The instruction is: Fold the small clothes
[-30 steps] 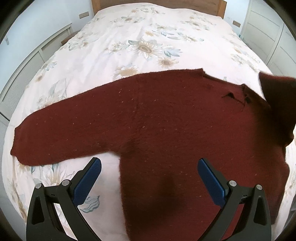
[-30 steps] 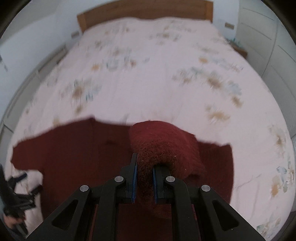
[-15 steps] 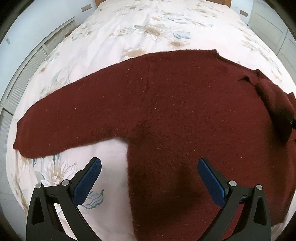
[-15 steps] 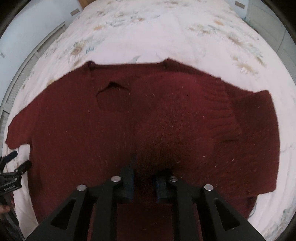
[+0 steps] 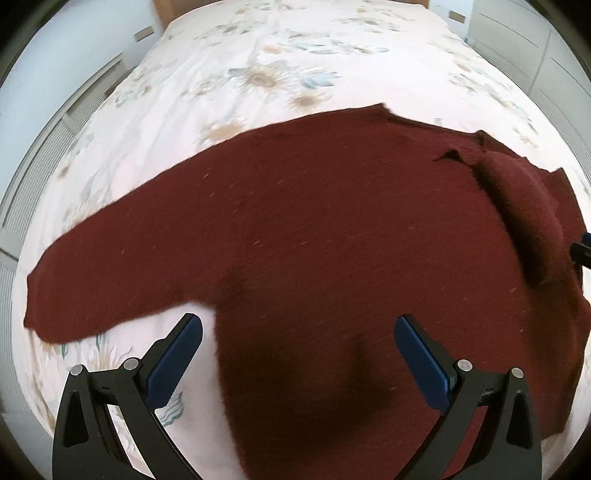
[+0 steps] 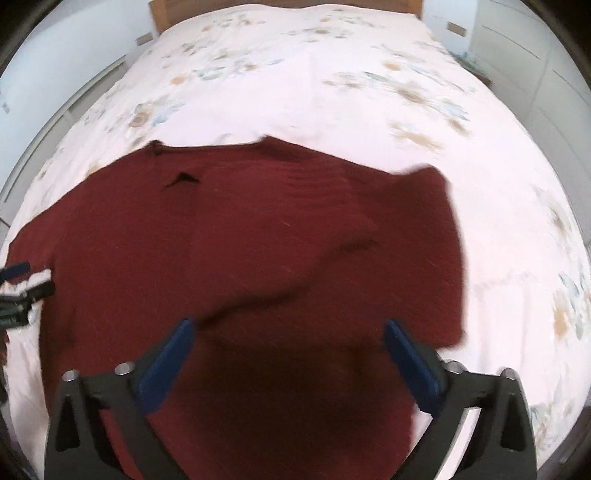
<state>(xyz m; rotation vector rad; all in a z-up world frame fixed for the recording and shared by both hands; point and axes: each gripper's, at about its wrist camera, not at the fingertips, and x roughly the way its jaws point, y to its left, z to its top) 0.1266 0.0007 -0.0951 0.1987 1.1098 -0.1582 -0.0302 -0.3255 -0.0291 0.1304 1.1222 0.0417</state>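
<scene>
A dark red knitted sweater point(image 5: 332, 240) lies flat on the bed. Its left sleeve point(image 5: 92, 266) stretches out to the left. Its right sleeve point(image 6: 295, 221) is folded across the body, and also shows in the left wrist view point(image 5: 524, 206). My left gripper point(image 5: 299, 347) is open and empty above the sweater's lower left part. My right gripper point(image 6: 288, 350) is open and empty above the lower right part, just off the folded sleeve's end. The right gripper's tip point(image 5: 581, 253) shows at the left wrist view's right edge.
The bed has a pale floral cover point(image 5: 277, 74) and a wooden headboard point(image 6: 277, 3). White cabinets point(image 6: 535, 55) stand on the right and white panels point(image 5: 55, 122) on the left. My left gripper point(image 6: 18, 288) shows at the right wrist view's left edge.
My right gripper carried the right sleeve across the sweater's body, opened and let it go. The sleeve now lies folded on the body. My left gripper stayed open and shifted slightly.
</scene>
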